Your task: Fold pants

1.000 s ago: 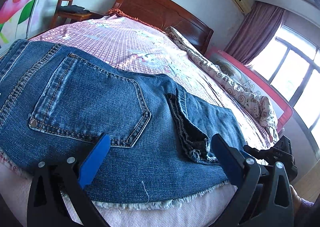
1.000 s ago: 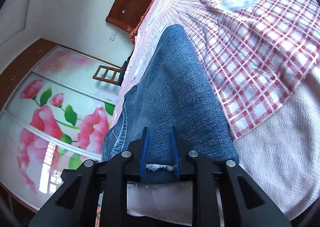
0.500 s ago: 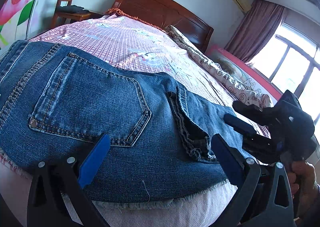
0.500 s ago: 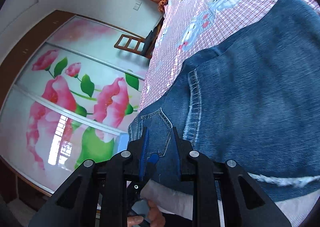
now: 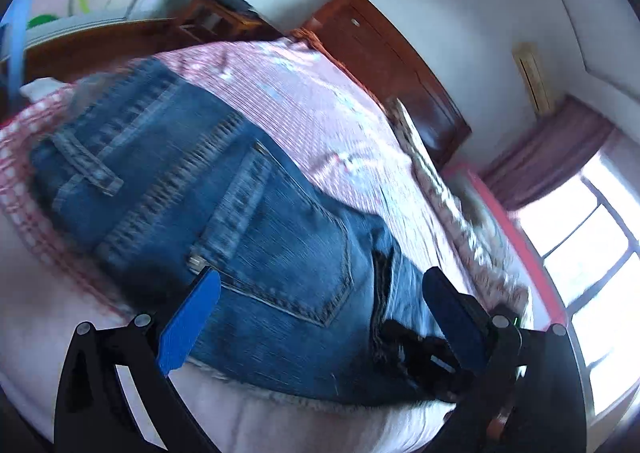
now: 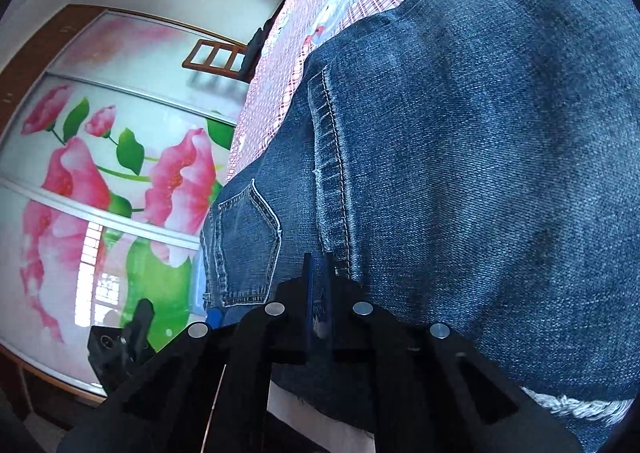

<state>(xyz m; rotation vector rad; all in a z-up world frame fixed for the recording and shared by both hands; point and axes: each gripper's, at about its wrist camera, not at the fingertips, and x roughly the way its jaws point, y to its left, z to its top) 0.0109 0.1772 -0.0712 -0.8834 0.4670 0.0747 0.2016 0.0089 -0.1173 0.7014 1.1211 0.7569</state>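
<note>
Blue denim jeans [image 5: 256, 221] lie folded on the pink checked bed, back pocket [image 5: 280, 253] facing up. My left gripper [image 5: 320, 317] is open, its blue fingers spread just above the jeans' near edge, holding nothing. In the right wrist view the jeans [image 6: 460, 173] fill the frame. My right gripper [image 6: 318, 289] is shut on the jeans' hem fabric near the seam and has carried it over the seat. The right gripper [image 5: 424, 353] also shows in the left wrist view, low on the jeans by the right finger.
The pink checked bedspread [image 5: 320, 93] stretches to a dark wooden headboard [image 5: 392, 53]. A wooden chair [image 5: 224, 5] stands by the floral wardrobe doors [image 6: 100, 193]. A rolled quilt [image 5: 460, 213] lies along the window side. The bed's near edge [image 5: 280, 425] is right below the grippers.
My right gripper has swung the held hem leftward over the jeans' seat, making a fold. My left gripper has tilted and lifted, staying open; its view is now motion-blurred.
</note>
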